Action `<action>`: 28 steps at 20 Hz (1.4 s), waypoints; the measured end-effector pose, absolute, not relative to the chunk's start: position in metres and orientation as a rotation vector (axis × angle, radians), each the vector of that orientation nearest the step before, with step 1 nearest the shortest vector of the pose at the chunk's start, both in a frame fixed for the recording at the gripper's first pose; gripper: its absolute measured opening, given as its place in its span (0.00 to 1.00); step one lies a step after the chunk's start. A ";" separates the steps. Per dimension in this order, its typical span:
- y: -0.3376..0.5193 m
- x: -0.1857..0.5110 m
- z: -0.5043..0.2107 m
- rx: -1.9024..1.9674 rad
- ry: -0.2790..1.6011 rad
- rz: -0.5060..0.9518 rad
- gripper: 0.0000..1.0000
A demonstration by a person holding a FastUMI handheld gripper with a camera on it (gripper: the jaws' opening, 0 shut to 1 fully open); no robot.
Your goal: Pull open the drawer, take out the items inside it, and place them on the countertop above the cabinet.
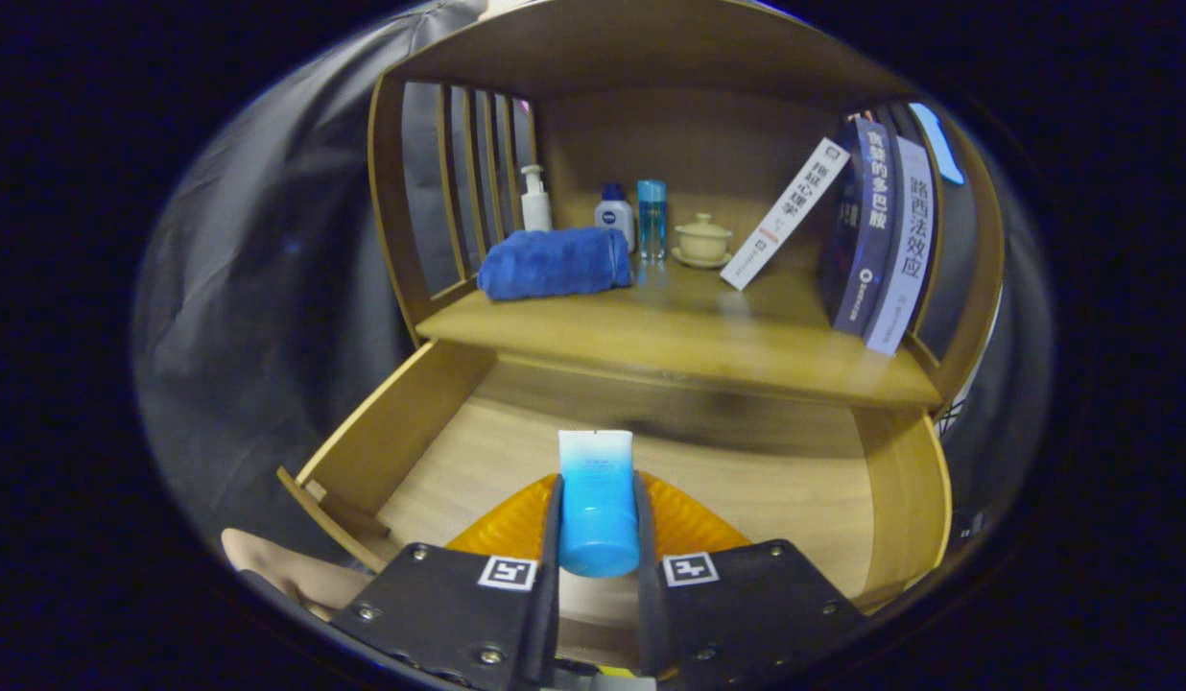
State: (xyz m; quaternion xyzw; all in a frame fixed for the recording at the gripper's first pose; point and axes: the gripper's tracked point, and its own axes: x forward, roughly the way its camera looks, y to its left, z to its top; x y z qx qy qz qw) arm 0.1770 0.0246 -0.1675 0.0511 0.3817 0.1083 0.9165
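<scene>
Clamped between the two fingers of the gripper [598, 518] is a blue plastic tube with a pale crimped end [596, 499]; both fingers press on its sides, and its rounded cap end points back toward the camera while the crimped end points ahead. Two square black-and-white markers sit on the gripper body, one on each side of the tube. Just behind the fingers, and partly hidden by them, lies an orange ribbed object [684, 518] whose kind cannot be told. Tube and fingers are over the light wooden drawer [401, 422], which is pulled open; its pale board floor shows around them, and whether the tube touches that floor cannot be told.

Beyond the drawer is the wooden countertop [679, 336] of the cabinet, with a slatted side panel. On it, well apart from the fingers, lie a rolled blue towel [553, 262], a white pump bottle [534, 200], a small white bottle with a blue cap [615, 215], a clear blue bottle [652, 219] and a cream lidded cup on a saucer [702, 240]. To the cup's right, a white book [783, 215] leans against two books standing on end [879, 230].
</scene>
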 end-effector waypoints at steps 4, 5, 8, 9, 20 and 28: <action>0.031 0.169 -0.193 0.099 0.844 0.221 0.34; 0.034 0.168 -0.199 0.099 0.857 0.222 0.34; 0.037 0.162 -0.216 0.083 0.910 0.216 0.34; 0.037 0.162 -0.221 0.073 0.924 0.215 0.34; 0.037 0.166 -0.215 0.060 0.927 0.204 0.34; 0.036 0.216 -0.071 0.101 0.607 0.218 0.33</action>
